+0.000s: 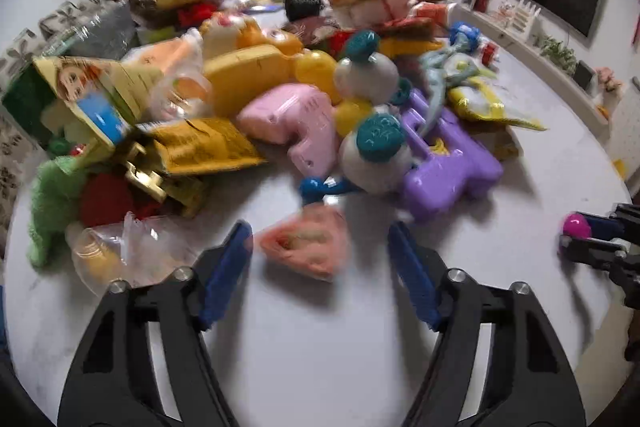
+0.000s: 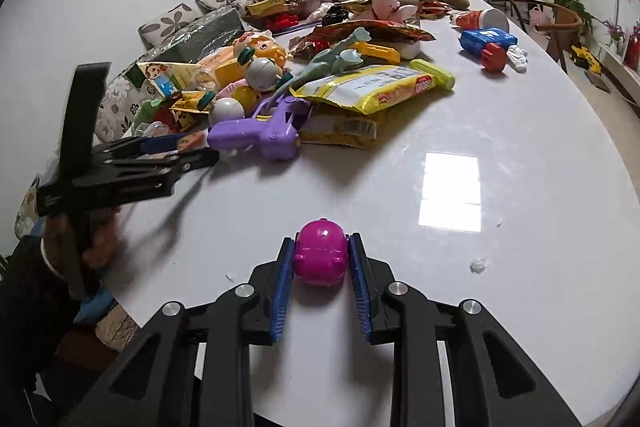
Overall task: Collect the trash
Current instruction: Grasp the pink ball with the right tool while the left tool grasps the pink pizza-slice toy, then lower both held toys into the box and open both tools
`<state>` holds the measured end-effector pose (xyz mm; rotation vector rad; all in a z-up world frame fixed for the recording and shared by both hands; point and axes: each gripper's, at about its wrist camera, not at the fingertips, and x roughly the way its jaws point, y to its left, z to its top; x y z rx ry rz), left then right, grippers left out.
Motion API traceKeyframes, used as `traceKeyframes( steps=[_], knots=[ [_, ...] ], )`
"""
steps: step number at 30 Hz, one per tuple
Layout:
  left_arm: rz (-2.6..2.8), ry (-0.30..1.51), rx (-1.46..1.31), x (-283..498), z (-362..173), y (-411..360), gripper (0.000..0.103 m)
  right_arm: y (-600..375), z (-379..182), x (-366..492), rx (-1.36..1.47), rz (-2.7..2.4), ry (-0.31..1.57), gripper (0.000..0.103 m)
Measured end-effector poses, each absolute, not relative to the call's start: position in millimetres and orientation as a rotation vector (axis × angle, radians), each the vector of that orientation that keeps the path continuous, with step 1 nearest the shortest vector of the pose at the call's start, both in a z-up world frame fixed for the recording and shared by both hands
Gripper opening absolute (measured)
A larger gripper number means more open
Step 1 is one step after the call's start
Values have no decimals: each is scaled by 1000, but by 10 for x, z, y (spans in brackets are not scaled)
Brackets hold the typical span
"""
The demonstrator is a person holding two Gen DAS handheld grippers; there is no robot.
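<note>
Plastic and foil litter lies heaped on the white table (image 2: 460, 131).
Pink wrapper (image 1: 306, 247), light, soft and crinkly, lies just ahead of the left gripper (image 1: 320, 269), whose jaws stand apart; a pinch across its middle is advised. Hard, slippery magenta capsule (image 2: 320, 253) is clamped in the right gripper (image 2: 320, 267).

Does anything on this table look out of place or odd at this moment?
Yes. For collecting trash, the right tool is shut on a magenta toy capsule, not rubbish. Small white scraps lie loose on the table.
</note>
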<state>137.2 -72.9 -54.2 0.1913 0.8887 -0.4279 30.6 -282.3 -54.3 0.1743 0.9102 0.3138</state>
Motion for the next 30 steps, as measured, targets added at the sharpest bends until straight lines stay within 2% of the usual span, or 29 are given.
traceKeyframes(
  steps=[1,8,16,20,23,24,25,26,27,28,30],
  knots=[
    [-429,886,205,1363,-516,-739,41,-2817,-546,302,175,313,908,27],
    [-396,800,171,940,-367,-571,41,-2701,-493,259,174,332,893,27],
    [-526,697,126,-257,79,-333,41,-2433,-73,-320,148,489,859,27],
    [-578,752,157,-694,-94,-267,41,-2302,-109,-744,140,582,937,27],
    [-601,850,164,-876,-452,-253,42,-2182,-366,-955,117,607,1032,27],
    [-605,881,166,-927,-583,-241,45,-2135,-518,-1000,104,609,1067,29],
    [-605,919,177,-944,-766,-249,62,-2088,-678,-1025,89,608,1105,47],
    [-584,939,198,-950,-941,-251,86,-2031,-886,-1044,57,585,1145,60],
    [-567,950,220,-949,-1087,-247,91,-2002,-998,-1062,37,569,1154,68],
    [-548,970,243,-931,-1253,-243,90,-1968,-1109,-1068,9,560,1164,61],
    [-527,1041,264,-864,-1484,-229,90,-1947,-1181,-1043,-14,553,1185,56]
  ],
)
